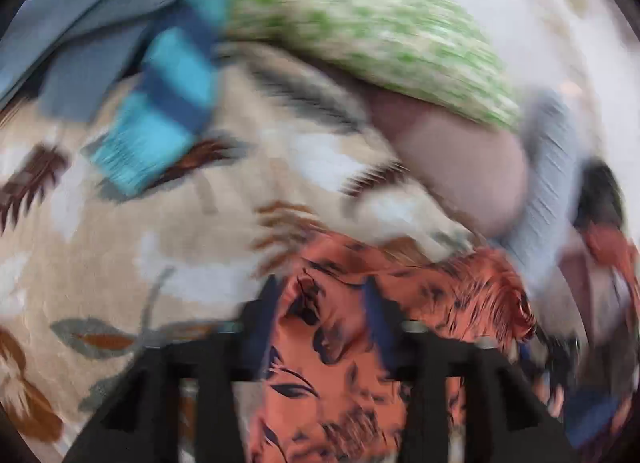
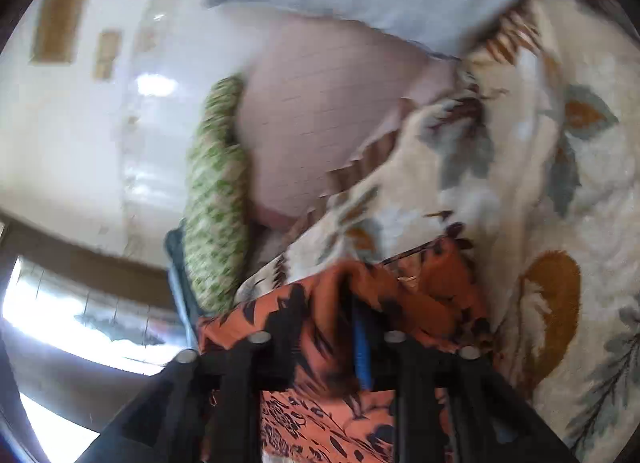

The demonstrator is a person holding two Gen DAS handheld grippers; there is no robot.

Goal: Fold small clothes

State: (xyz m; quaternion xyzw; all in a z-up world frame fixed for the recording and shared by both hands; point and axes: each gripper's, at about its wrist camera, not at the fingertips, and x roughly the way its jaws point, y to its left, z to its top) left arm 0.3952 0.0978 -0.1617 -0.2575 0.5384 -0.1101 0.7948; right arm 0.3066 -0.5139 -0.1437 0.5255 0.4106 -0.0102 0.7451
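Observation:
An orange garment with a dark leaf print [image 1: 340, 343] lies bunched between the fingers of my left gripper [image 1: 324, 319], which is shut on it above a beige leaf-patterned blanket [image 1: 120, 263]. The same orange garment [image 2: 320, 303] fills the jaws of my right gripper [image 2: 324, 327], which is shut on it too. The left wrist view is blurred by motion. The right gripper's hand shows faintly at the right edge of the left wrist view.
A green-and-white knitted piece [image 1: 360, 31], a turquoise-and-navy striped piece [image 1: 168, 95], a blue cloth [image 1: 80, 23], a pink cloth [image 1: 460, 167] and a pale blue ribbed cloth [image 1: 548, 191] lie on the blanket. White tiled floor [image 2: 80, 123] lies beyond the blanket's edge.

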